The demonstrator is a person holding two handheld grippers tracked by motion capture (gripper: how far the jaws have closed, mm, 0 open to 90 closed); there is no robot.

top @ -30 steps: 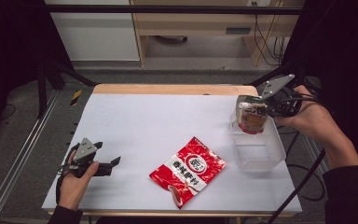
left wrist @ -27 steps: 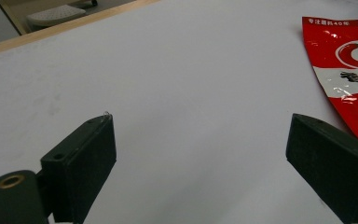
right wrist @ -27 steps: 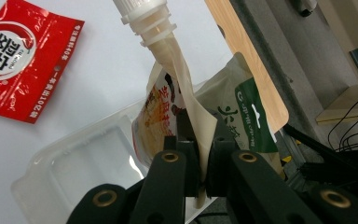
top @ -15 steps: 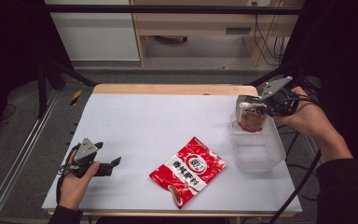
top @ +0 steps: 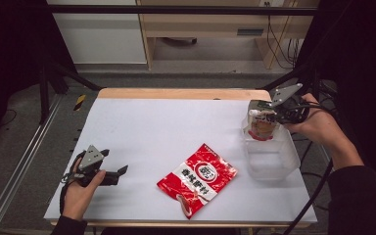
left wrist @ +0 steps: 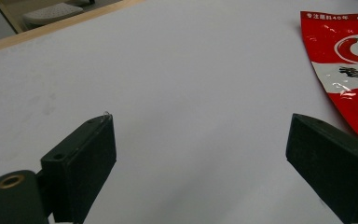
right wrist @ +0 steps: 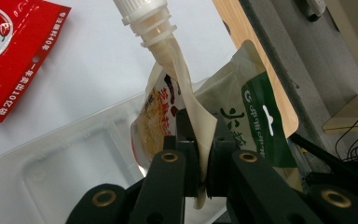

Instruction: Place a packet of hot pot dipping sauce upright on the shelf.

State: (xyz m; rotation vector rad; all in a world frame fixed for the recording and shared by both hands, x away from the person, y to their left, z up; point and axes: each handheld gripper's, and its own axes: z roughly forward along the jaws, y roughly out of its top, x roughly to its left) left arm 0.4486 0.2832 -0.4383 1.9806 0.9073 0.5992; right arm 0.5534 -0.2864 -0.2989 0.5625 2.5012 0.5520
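Right hand-held gripper [top: 270, 116] clamped on the edge of a spouted pouch [right wrist: 177, 100], holding it over a clear tub [top: 269, 159] at the bench's [top: 166, 127] right side (a green pouch [right wrist: 251, 123] sits just behind it). Left hand-held gripper [top: 115, 175] rests low near the bench's left front, jaws wide apart, nothing between them. Red packet [top: 197, 178] lies flat at centre front.

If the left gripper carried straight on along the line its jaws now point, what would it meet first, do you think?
Probably the red snack packet. The left gripper lies low over the white table, jaws open and aimed at the packet, with bare tabletop between. In the left gripper view the packet sits towards one jaw, so it might just clip the edge.
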